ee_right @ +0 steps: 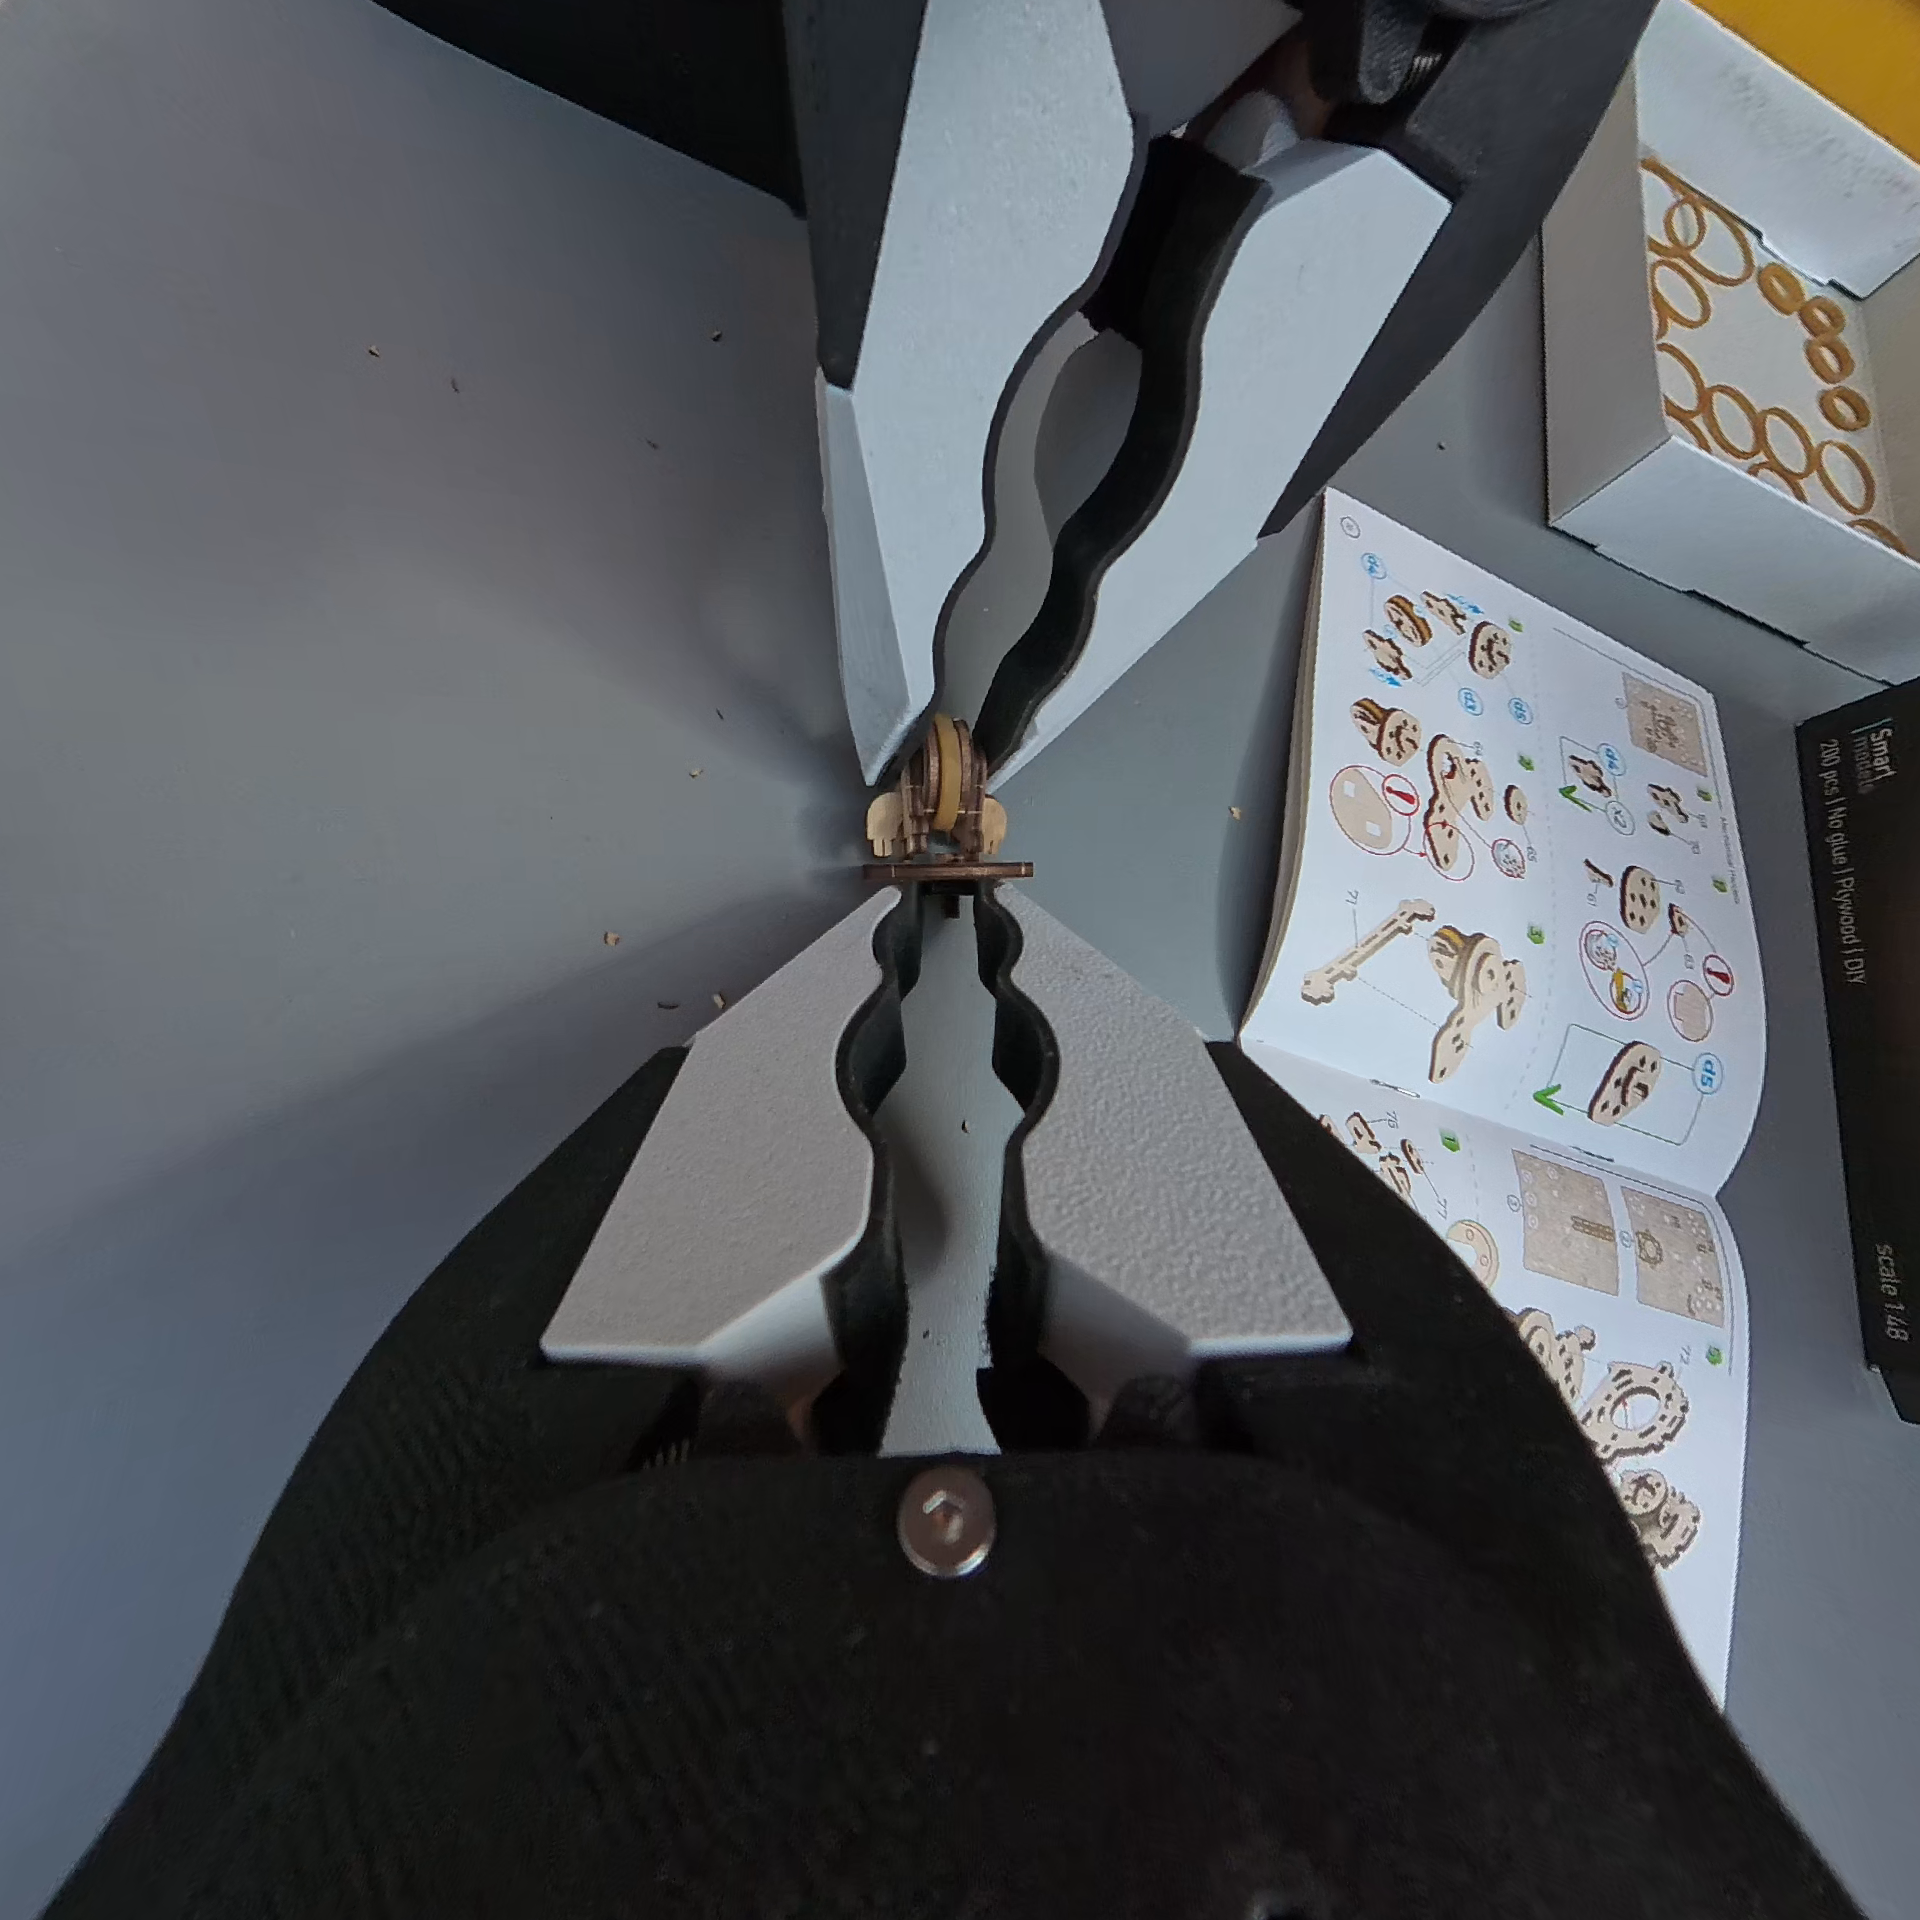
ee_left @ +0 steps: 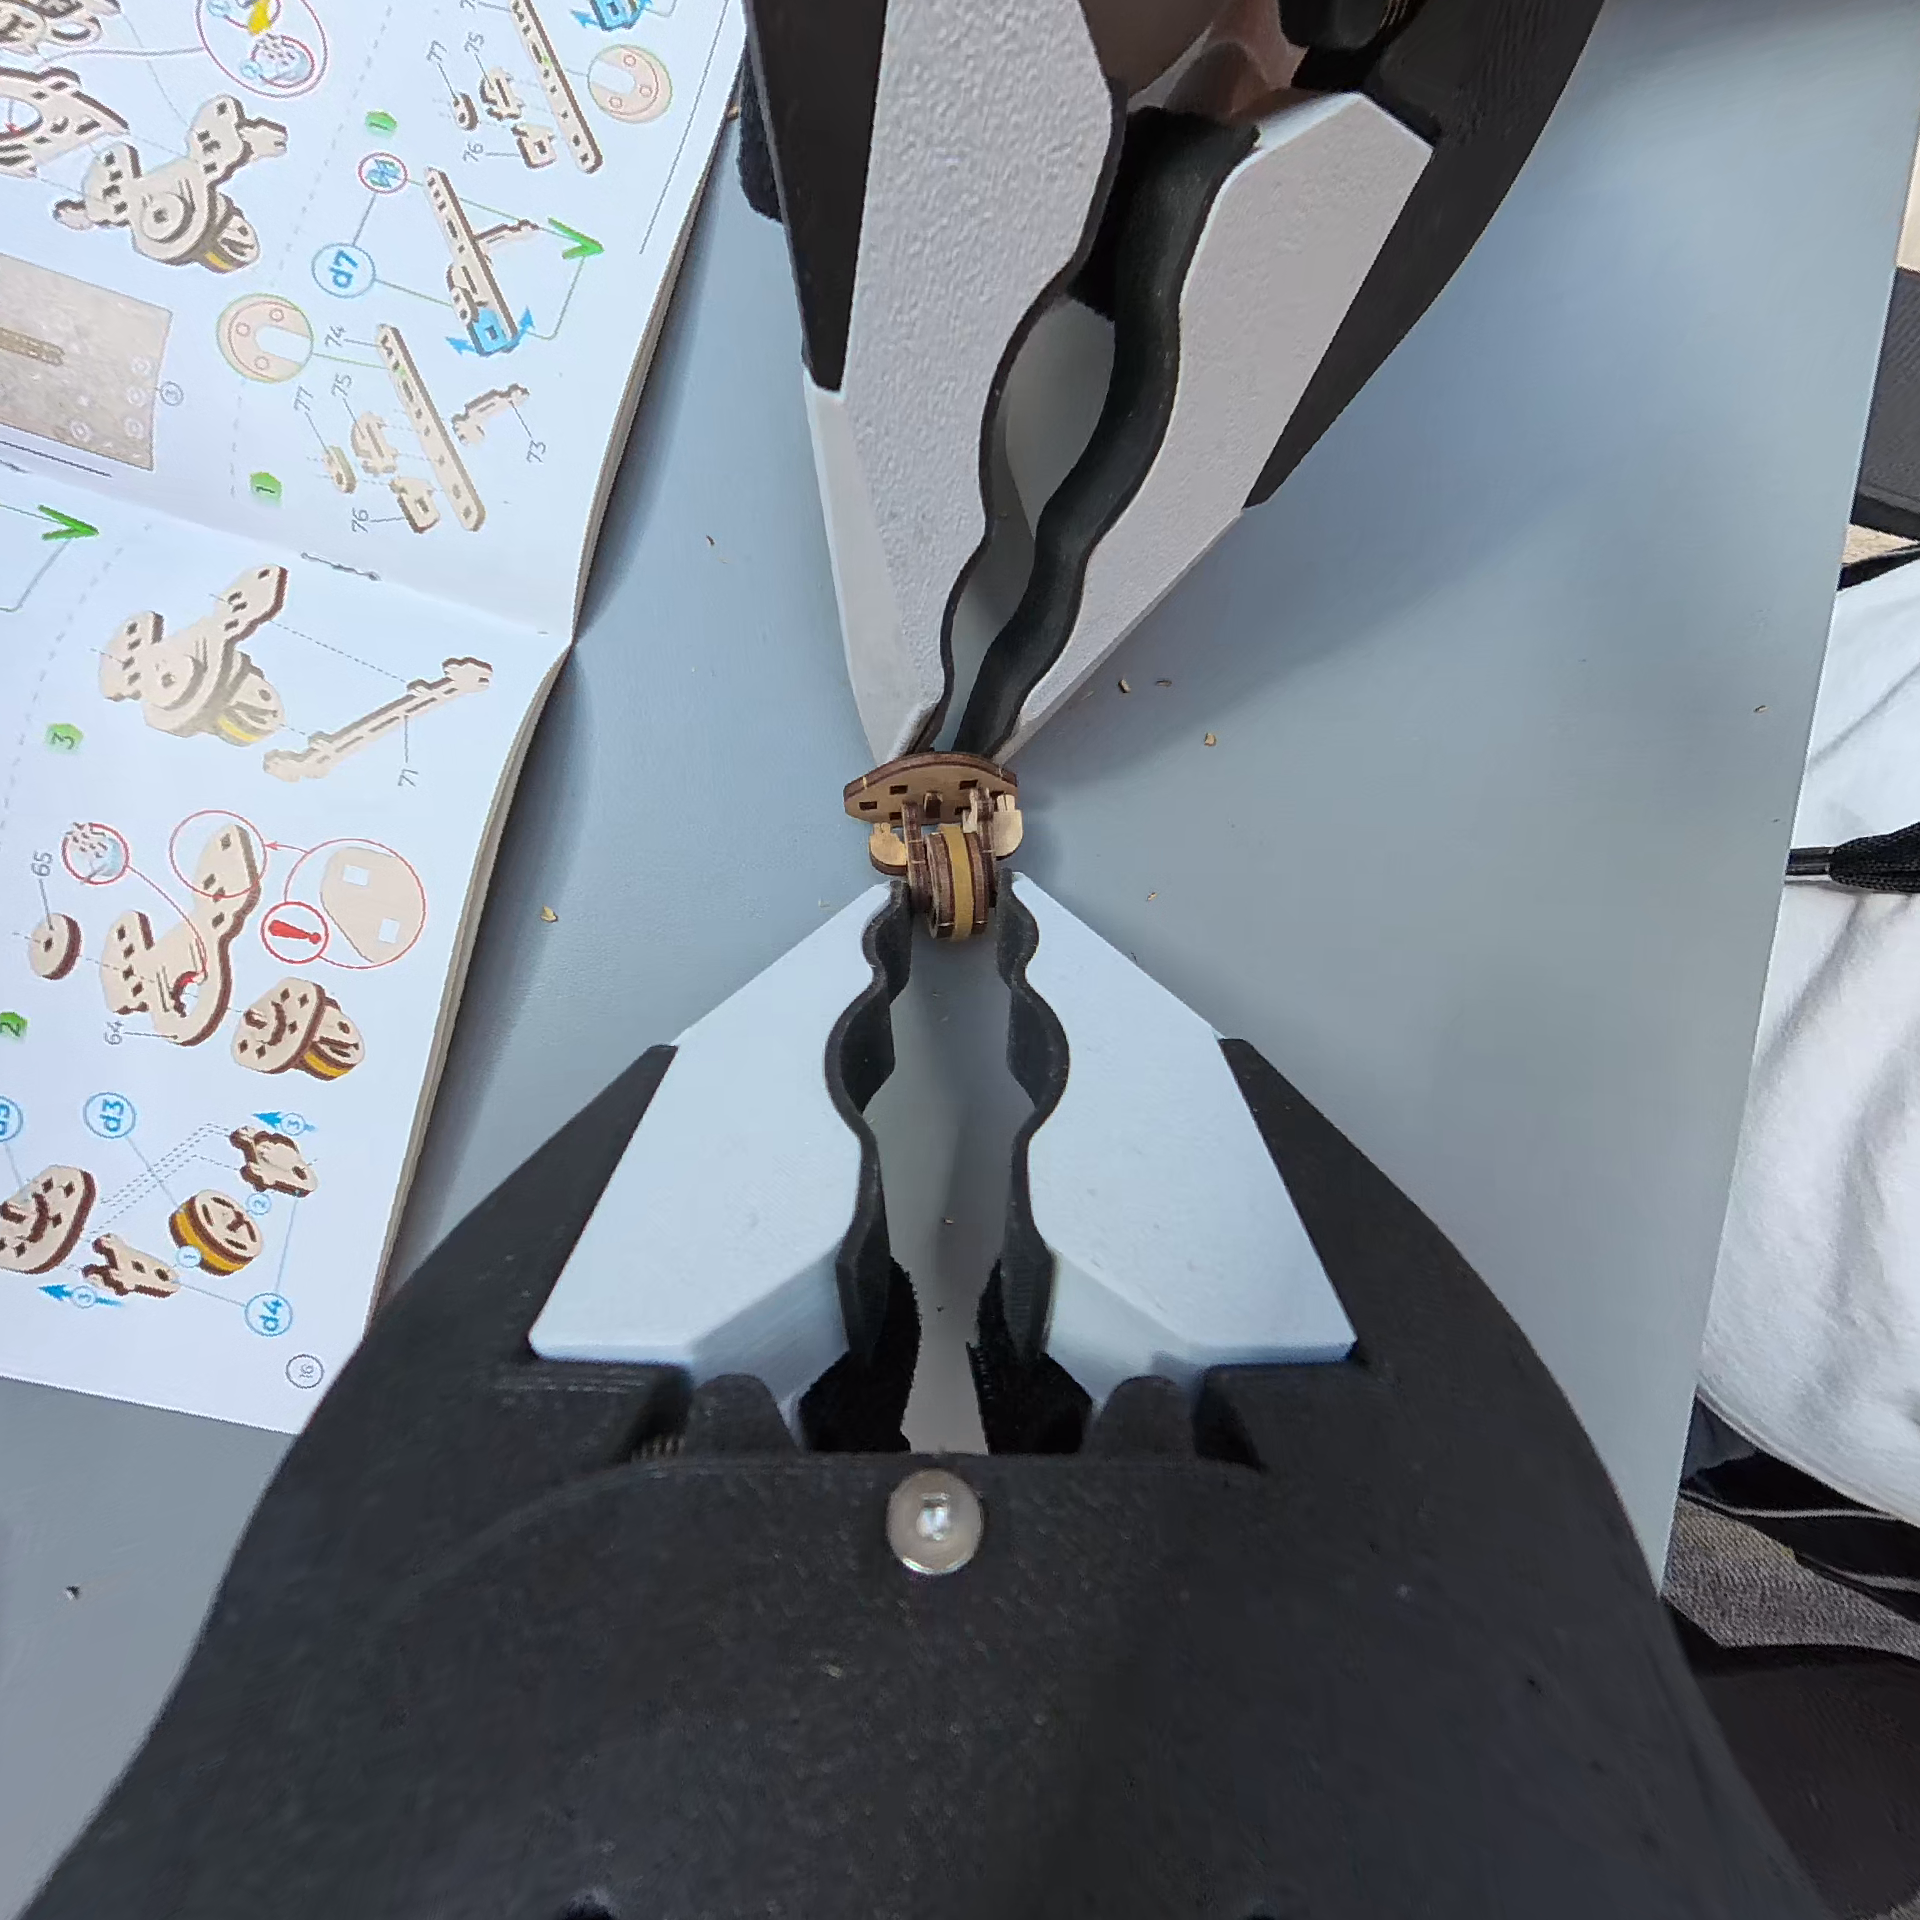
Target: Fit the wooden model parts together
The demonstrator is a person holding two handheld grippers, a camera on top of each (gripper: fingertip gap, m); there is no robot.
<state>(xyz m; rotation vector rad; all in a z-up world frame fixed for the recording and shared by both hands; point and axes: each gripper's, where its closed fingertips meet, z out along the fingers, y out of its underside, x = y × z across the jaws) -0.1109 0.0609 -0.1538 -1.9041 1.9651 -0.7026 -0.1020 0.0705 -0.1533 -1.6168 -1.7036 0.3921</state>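
Note:
My left gripper (ee_left: 954, 909) is shut on a small wooden wheel stack with a yellow band (ee_left: 951, 883), gripping it by its sides at the fingertips. My right gripper (ee_left: 961, 740) comes in from the opposite side, shut on a flat oval wooden plate with slots (ee_left: 930, 781). The wheel stack's tabs meet the plate's slots above the grey table. In the right wrist view, my right gripper (ee_right: 943, 902) holds the plate (ee_right: 945, 871) edge-on. The wheel stack (ee_right: 943, 774) sits against it, held by the left gripper (ee_right: 935, 736).
An open instruction booklet (ee_left: 260, 623) lies on the table left of the left gripper; it also shows in the right wrist view (ee_right: 1507, 935). A white box of wooden rings (ee_right: 1714, 416) and a black box (ee_right: 1870, 1039) lie beyond it. White cloth (ee_left: 1829, 1039) is past the table edge.

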